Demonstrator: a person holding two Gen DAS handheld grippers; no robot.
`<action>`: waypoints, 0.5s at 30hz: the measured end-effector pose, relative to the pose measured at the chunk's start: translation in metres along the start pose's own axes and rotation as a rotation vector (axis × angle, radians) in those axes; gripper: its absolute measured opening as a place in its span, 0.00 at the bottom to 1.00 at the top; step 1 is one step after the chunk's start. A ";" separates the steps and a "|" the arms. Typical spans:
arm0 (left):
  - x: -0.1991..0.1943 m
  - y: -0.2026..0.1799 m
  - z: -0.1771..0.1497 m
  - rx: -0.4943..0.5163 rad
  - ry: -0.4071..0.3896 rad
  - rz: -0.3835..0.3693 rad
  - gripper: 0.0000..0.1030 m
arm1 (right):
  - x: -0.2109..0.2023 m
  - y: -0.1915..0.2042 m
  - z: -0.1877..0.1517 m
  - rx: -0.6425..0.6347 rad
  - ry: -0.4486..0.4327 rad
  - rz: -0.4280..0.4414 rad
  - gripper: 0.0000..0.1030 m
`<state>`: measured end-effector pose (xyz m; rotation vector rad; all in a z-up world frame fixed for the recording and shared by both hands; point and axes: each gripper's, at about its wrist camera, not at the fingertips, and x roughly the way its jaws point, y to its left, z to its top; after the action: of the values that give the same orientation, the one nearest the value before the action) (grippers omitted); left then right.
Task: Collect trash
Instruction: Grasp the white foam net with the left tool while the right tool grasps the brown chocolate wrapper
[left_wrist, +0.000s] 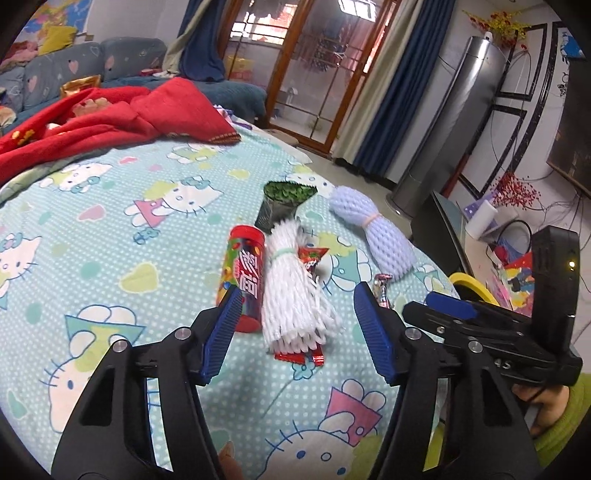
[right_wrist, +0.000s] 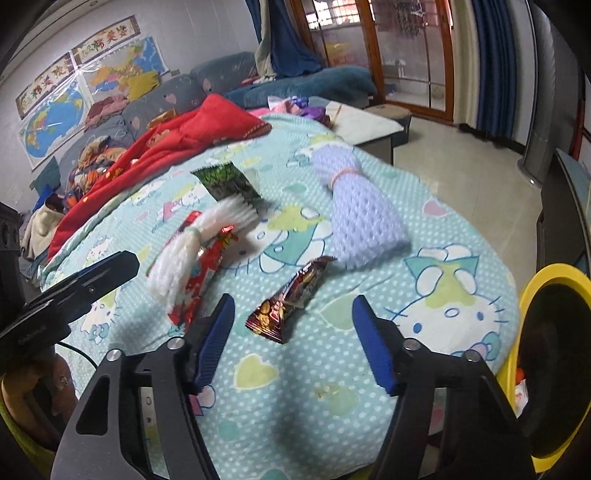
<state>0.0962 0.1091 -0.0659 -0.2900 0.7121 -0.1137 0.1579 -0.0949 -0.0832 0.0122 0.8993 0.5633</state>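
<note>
Approach step: my left gripper (left_wrist: 295, 328) is unclenched around the white foam net (left_wrist: 295, 291), right gripper (right_wrist: 291, 339) unclenched over the snack wrapper (right_wrist: 291, 299). Next I'd lower and squeeze.

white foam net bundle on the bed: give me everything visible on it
The white foam net is a bundle of soft, stringy mesh sleeves cinched near one end by a pale green band, its ends fanning out. It lies flat on the cartoon-print blanket, between the open left tongs, whose pads do not touch it. A red can lies against one side; red wrappers stick out from beneath it. The far end reaches a green patterned packet.
</note>
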 end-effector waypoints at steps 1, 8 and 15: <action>0.002 0.000 0.000 -0.001 0.007 -0.002 0.52 | 0.003 -0.001 0.000 0.003 0.006 0.003 0.56; 0.017 0.003 -0.006 -0.014 0.067 0.015 0.52 | 0.019 -0.002 -0.001 0.014 0.042 0.035 0.51; 0.019 0.001 -0.007 -0.003 0.070 0.023 0.49 | 0.028 -0.007 -0.003 0.038 0.057 0.040 0.37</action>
<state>0.1055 0.1044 -0.0832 -0.2814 0.7847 -0.1020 0.1727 -0.0888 -0.1072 0.0491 0.9665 0.5866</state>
